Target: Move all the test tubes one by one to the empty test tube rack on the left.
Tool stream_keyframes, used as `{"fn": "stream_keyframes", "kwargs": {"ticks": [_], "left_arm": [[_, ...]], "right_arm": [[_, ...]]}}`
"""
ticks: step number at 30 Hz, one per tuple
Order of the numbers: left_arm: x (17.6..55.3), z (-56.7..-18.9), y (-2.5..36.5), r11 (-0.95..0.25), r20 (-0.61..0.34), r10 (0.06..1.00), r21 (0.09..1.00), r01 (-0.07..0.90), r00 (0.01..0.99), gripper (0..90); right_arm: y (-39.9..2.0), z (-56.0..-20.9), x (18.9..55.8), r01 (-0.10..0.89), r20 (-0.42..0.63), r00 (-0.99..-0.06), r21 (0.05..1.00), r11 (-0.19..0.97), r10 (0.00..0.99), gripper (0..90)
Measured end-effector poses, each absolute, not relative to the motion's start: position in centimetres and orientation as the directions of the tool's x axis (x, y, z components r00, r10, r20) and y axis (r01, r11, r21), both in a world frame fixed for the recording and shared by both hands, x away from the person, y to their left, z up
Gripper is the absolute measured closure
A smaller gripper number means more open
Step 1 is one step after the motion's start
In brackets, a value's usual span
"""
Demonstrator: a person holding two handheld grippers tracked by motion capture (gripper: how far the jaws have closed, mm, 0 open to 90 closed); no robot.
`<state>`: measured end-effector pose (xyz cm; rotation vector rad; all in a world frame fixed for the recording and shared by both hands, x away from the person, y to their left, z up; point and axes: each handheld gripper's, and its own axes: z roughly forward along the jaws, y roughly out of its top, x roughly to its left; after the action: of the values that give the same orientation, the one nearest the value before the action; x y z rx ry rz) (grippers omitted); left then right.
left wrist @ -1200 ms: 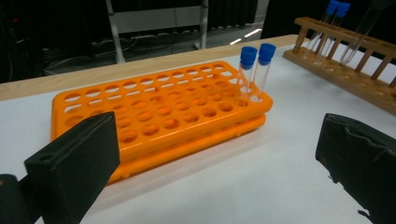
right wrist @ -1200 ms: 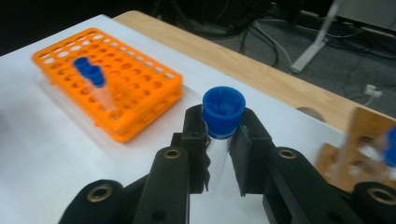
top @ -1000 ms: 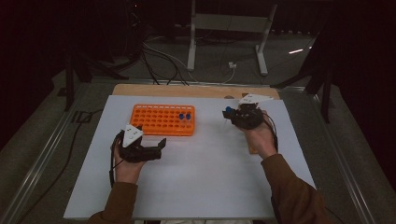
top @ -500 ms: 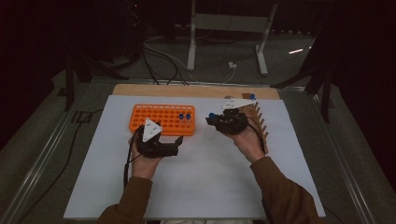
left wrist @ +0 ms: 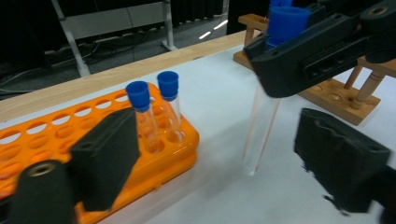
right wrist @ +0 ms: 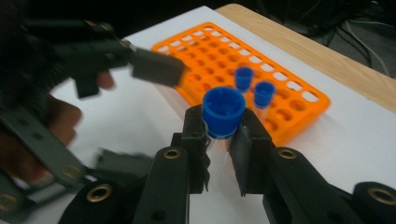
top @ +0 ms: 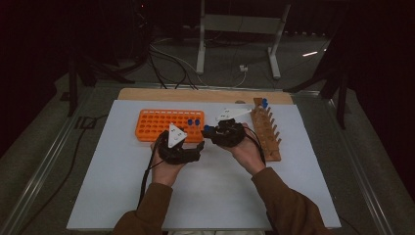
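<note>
My right gripper [right wrist: 223,128] is shut on a clear test tube with a blue cap [right wrist: 223,112], gripping it just under the cap. It holds the tube upright, with the tip close above the white mat. In the left gripper view this tube [left wrist: 261,126] hangs between my left gripper's [left wrist: 224,158] two black pads without touching either. The left jaws have just been closing and stand open around the tube. In the high view the left gripper [top: 197,148] and the right gripper [top: 208,131] meet at mid-table, in front of the orange rack [top: 156,125].
Two blue-capped tubes [left wrist: 154,93] stand in the orange rack's near right corner. A wooden peg rack [top: 268,131] lies to the right with one blue-capped tube [top: 264,103] at its far end. The white mat [top: 122,196] covers the table, and a wooden strip runs behind it.
Both hands have come together at the middle: the left gripper moved right and forward, the right gripper moved left with the tube. The wooden rack behind the right hand is now uncovered.
</note>
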<state>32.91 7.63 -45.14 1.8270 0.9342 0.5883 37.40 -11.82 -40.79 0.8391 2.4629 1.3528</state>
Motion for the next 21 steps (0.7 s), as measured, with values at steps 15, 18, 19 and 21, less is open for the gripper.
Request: {"fn": "stream_keyframes", "kwargs": {"ticks": [15, 18, 19, 21], "left_arm": [[32.68, -45.42, 6.73, -0.254, 0.006, 0.771, 0.92, 0.298, 0.637, 71.8], [32.61, -45.45, 6.61, -0.262, 0.015, 0.765, 0.921, 0.289, 0.644, 77.7], [32.61, -45.46, 6.6, -0.263, 0.017, 0.765, 0.921, 0.288, 0.644, 77.9], [32.62, -45.47, 6.62, -0.267, 0.022, 0.763, 0.921, 0.285, 0.645, 78.2]], "right_arm": [[-11.39, -40.8, 37.38, 0.409, 0.159, -0.824, 0.831, 0.377, 0.544, 76.5], [-11.38, -40.82, 37.4, 0.41, 0.16, -0.824, 0.831, 0.376, 0.544, 76.5], [-11.38, -40.81, 37.41, 0.41, 0.159, -0.823, 0.831, 0.377, 0.545, 76.6], [-11.4, -40.82, 37.43, 0.408, 0.158, -0.825, 0.831, 0.378, 0.543, 76.5]]}}
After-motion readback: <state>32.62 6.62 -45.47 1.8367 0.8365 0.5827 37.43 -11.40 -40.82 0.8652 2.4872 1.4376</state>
